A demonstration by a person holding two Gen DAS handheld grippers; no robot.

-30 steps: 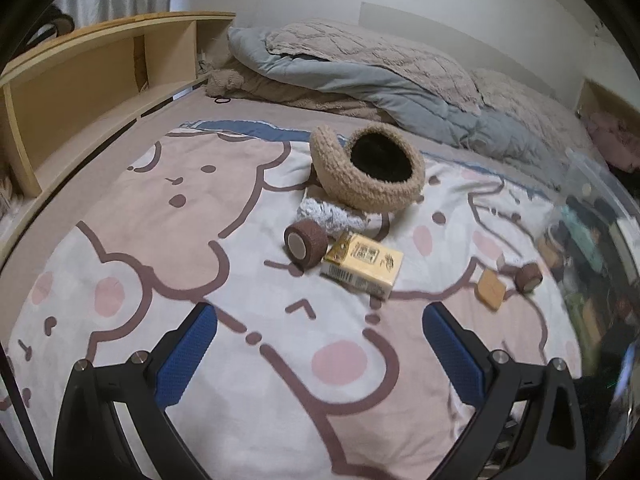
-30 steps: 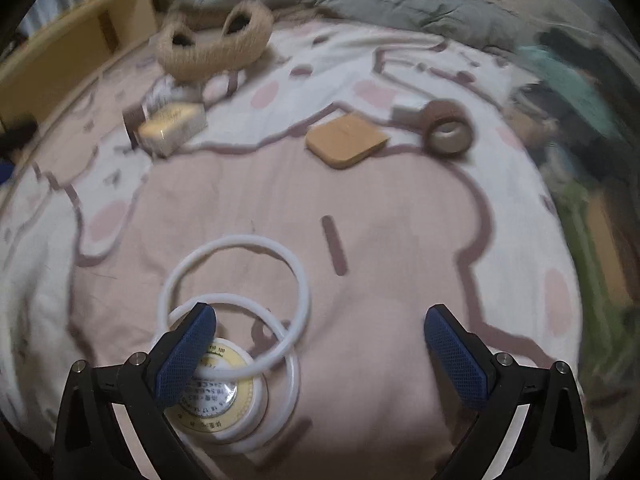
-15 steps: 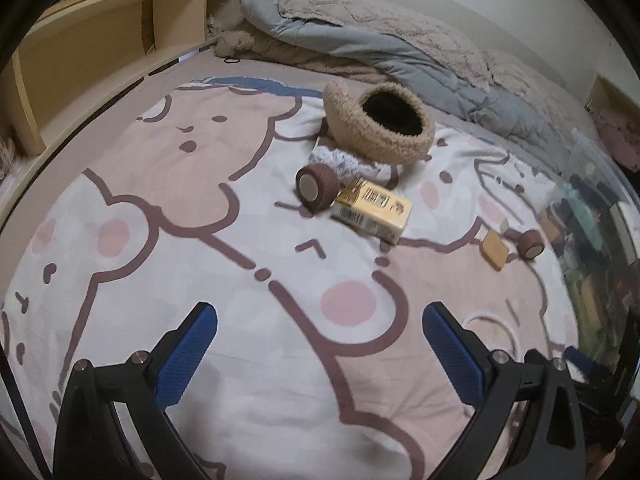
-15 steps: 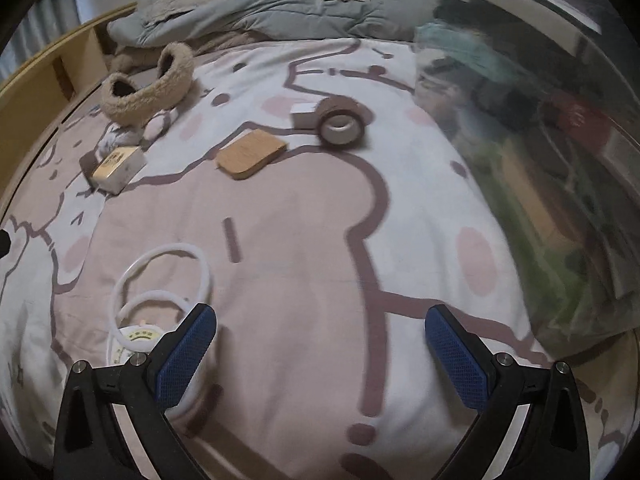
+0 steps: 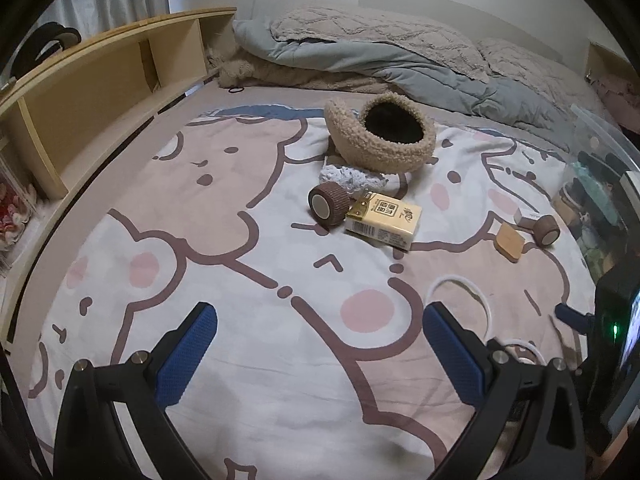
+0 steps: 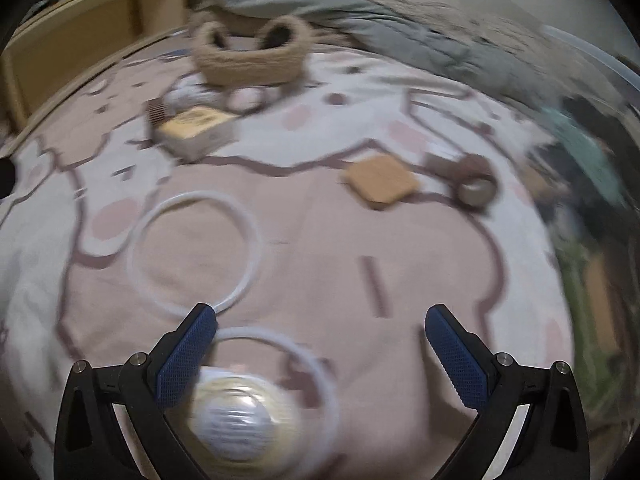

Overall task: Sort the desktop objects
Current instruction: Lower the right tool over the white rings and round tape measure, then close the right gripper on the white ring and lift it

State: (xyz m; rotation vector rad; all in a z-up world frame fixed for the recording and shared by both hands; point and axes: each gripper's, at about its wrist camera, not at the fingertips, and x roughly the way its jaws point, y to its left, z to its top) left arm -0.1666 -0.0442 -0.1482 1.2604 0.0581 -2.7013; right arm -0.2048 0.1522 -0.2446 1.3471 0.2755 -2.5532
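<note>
Both grippers are open and empty above a cartoon-print bedspread. My left gripper (image 5: 320,344) hovers well short of a brown tape roll (image 5: 328,203), a yellow box (image 5: 384,220) and a fuzzy tan headband (image 5: 380,138). Further right lie a tan square pad (image 5: 509,242), a second brown roll (image 5: 547,230) and a white ring (image 5: 460,300). My right gripper (image 6: 320,352) hangs over a round yellow-white disc (image 6: 240,420) with a white ring (image 6: 196,252) ahead. The pad (image 6: 382,182), roll (image 6: 474,186), box (image 6: 196,130) and headband (image 6: 248,54) show blurred beyond.
A clear plastic bin (image 5: 600,200) with assorted items stands at the right edge. A wooden shelf headboard (image 5: 100,92) runs along the left. A bunched grey duvet and pillows (image 5: 380,52) lie at the back. The right gripper's body (image 5: 616,340) shows at the left view's right edge.
The left gripper has pulled back and risen a little. The right gripper has swung left and down, so the disc and rings lie between and ahead of its fingers again.
</note>
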